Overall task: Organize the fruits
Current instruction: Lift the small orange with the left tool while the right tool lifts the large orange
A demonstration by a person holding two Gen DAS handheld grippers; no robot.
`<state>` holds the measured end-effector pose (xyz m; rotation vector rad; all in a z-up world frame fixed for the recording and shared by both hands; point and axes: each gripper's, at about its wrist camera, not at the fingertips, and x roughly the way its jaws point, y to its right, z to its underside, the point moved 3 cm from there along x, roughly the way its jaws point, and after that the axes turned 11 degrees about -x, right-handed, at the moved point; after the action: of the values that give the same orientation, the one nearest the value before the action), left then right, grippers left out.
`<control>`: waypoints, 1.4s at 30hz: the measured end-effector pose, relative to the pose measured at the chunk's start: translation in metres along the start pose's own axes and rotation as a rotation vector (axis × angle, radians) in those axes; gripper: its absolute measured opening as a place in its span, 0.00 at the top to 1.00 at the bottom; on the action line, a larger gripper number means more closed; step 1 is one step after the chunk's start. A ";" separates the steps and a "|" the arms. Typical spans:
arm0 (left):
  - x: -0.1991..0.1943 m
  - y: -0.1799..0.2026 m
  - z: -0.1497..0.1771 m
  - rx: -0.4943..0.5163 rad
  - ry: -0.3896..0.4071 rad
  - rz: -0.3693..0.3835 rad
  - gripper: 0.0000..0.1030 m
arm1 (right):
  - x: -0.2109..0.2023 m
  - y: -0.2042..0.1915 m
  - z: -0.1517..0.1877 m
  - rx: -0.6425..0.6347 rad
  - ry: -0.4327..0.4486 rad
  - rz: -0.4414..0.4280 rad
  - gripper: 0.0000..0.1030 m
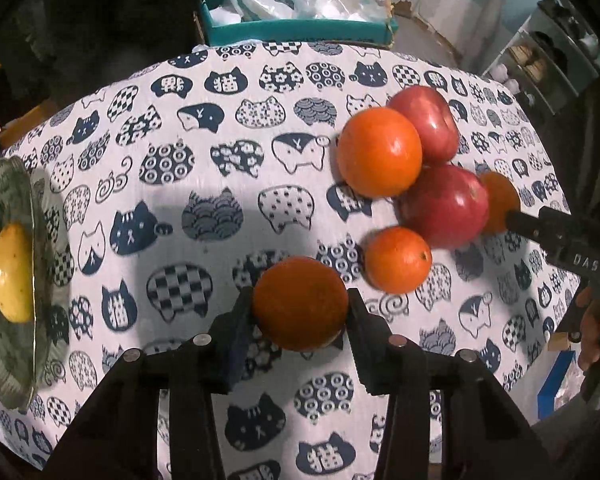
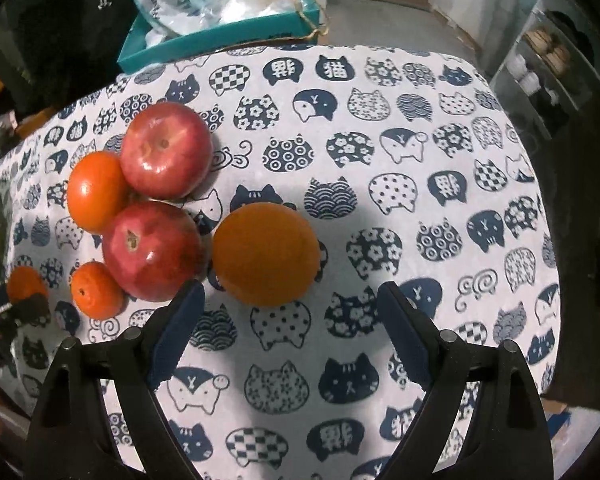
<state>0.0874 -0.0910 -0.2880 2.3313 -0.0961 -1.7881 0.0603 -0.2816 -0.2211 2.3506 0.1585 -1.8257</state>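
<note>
My left gripper (image 1: 300, 314) is shut on a small orange tangerine (image 1: 300, 304), its pads pressed on both sides, just above the cat-print cloth (image 1: 204, 184). To its right lie two red apples (image 1: 444, 204) (image 1: 424, 120), a bigger orange (image 1: 378, 152) and a small tangerine (image 1: 398, 260). My right gripper (image 2: 290, 308) is open, its fingers standing either side of the near part of a large orange (image 2: 266, 254) without touching it. The apples (image 2: 152, 250) (image 2: 166, 150) and tangerines (image 2: 96, 192) (image 2: 96, 290) lie to its left.
A green glass plate (image 1: 8, 188) holding yellow mangoes (image 1: 10, 272) sits at the table's left edge. A teal box (image 1: 300, 30) with plastic bags stands beyond the far edge. Shelving (image 2: 548, 60) stands at the right. A hand (image 1: 596, 324) holds the right gripper.
</note>
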 end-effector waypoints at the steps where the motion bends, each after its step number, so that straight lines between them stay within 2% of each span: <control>1: 0.001 0.000 -0.002 -0.002 0.002 -0.002 0.56 | 0.002 -0.001 -0.002 -0.006 0.001 -0.003 0.14; 8: 0.008 0.001 -0.010 -0.009 -0.004 0.000 0.56 | 0.018 -0.003 -0.010 -0.055 -0.010 -0.003 0.16; 16: 0.011 0.003 -0.014 -0.011 -0.008 0.007 0.56 | 0.032 0.000 -0.015 -0.047 0.005 -0.094 0.19; 20: 0.011 0.004 -0.014 -0.008 -0.011 0.009 0.56 | 0.036 0.000 -0.017 -0.008 0.007 -0.169 0.33; 22: 0.011 0.004 -0.013 -0.007 -0.012 0.008 0.56 | 0.036 -0.001 -0.018 0.002 0.008 -0.184 0.36; 28: 0.005 0.002 -0.012 -0.010 0.000 0.009 0.56 | 0.031 -0.008 -0.016 -0.018 0.015 -0.141 0.38; 33: -0.006 0.000 -0.016 -0.016 0.027 0.013 0.56 | 0.023 -0.013 -0.016 -0.027 0.033 -0.069 0.39; 37: -0.017 -0.001 -0.018 -0.017 0.054 0.014 0.56 | 0.008 -0.018 -0.014 -0.039 0.064 -0.004 0.39; 42: -0.033 -0.003 -0.018 -0.013 0.091 0.011 0.56 | -0.013 -0.022 -0.013 -0.047 0.111 0.033 0.39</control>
<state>0.0961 -0.0804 -0.2522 2.3942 -0.0836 -1.6697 0.0655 -0.2575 -0.2072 2.4081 0.1727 -1.6589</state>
